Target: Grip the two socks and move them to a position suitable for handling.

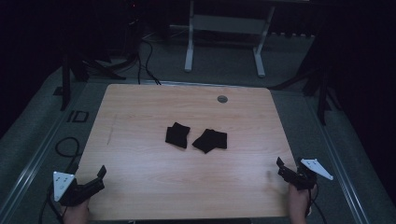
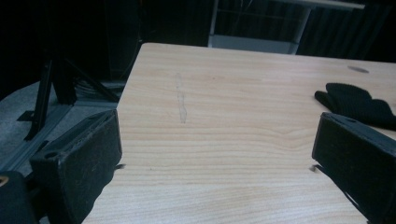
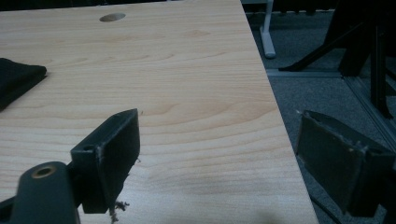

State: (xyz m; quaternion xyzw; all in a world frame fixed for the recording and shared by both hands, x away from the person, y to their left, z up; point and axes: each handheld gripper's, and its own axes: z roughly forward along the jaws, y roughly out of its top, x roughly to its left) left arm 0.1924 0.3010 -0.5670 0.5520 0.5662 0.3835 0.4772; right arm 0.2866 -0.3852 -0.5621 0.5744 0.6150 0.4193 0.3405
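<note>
While both black cloths lie untouched at mid-table, the work stands at its approach step. The left cloth [image 1: 178, 135] and the right cloth [image 1: 210, 140] rest flat on the table [image 1: 140, 107], just beside each other with a narrow strip of bare wood between them. Each appears folded; what kind of garment they are cannot be told.

Relative to the left gripper [image 1: 95, 179], the left cloth lies well ahead and off toward its right jaw; in the left gripper view its edge [image 2: 355, 105] shows beyond that jaw. The left gripper is released: its jaws stand wide apart with bare wood between them, grasping nothing.

Relative to the right gripper [image 1: 285, 170], the right cloth lies ahead and off toward its left jaw; in the right gripper view a corner of it [image 3: 16, 79] shows past that jaw. The right gripper [image 3: 219, 163] is likewise released and empty, and it straddles the table's near corner, with one jaw over wood and the other past the edge.

Judged from this layout, the next move calls for each gripper to travel forward and inward, descend to the table, and set one jaw under a cloth edge before clenching. Thin fabric lying flat may slip the pads.

A grommet [image 1: 222, 99] sits well beyond the cloths.
</note>
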